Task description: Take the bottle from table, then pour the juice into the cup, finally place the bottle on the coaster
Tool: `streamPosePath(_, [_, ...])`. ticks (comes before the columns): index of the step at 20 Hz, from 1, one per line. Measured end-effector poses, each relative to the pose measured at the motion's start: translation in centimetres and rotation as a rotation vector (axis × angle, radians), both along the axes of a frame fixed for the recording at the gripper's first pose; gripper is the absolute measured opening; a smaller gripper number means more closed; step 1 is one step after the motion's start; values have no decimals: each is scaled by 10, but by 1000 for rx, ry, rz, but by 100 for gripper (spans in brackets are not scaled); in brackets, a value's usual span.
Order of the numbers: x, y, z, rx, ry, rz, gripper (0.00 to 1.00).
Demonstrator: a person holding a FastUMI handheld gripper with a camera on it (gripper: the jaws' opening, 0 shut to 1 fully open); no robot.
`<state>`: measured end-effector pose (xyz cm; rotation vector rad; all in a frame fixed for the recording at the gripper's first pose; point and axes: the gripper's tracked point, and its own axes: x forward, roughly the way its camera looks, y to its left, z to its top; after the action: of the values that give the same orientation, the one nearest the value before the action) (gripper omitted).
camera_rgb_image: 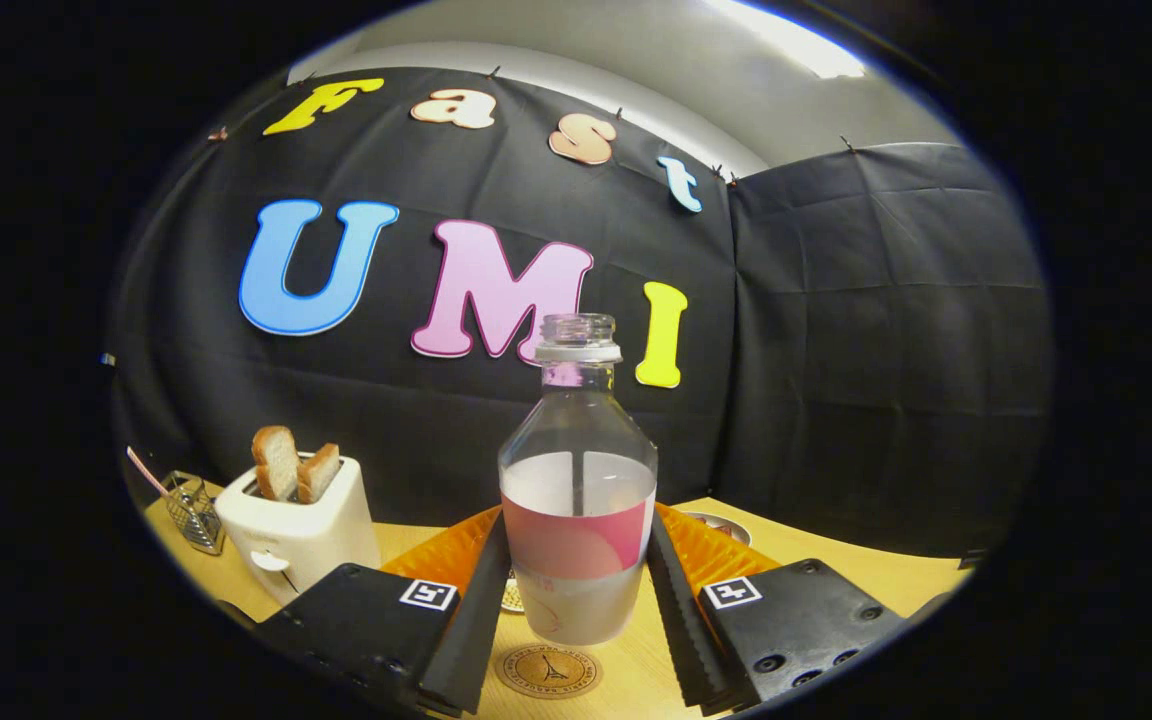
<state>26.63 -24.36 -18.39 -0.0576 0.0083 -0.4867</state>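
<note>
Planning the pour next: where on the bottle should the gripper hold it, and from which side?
Grip the bottle at its labelled lower body, straight in from the front, level with the table. It stands upright, and that section is straight-walled, unlike the tapering shoulder above. The gripper already brackets it there, one finger on each side.

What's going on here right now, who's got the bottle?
The handheld gripper is shut on the bottle, both fingers pressing its labelled sides. The bottle is uncapped, upright and still partly full of pale juice. A round coaster lies on the table just below it. A toaster holding toast stands off to the side.
</note>
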Motion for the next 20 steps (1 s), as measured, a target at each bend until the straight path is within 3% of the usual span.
streamPosePath(10, [16, 5, -90, 85, 126, -52, 74])
streamPosePath(20, [19, 10, -109, 120, 110, -40, 75])
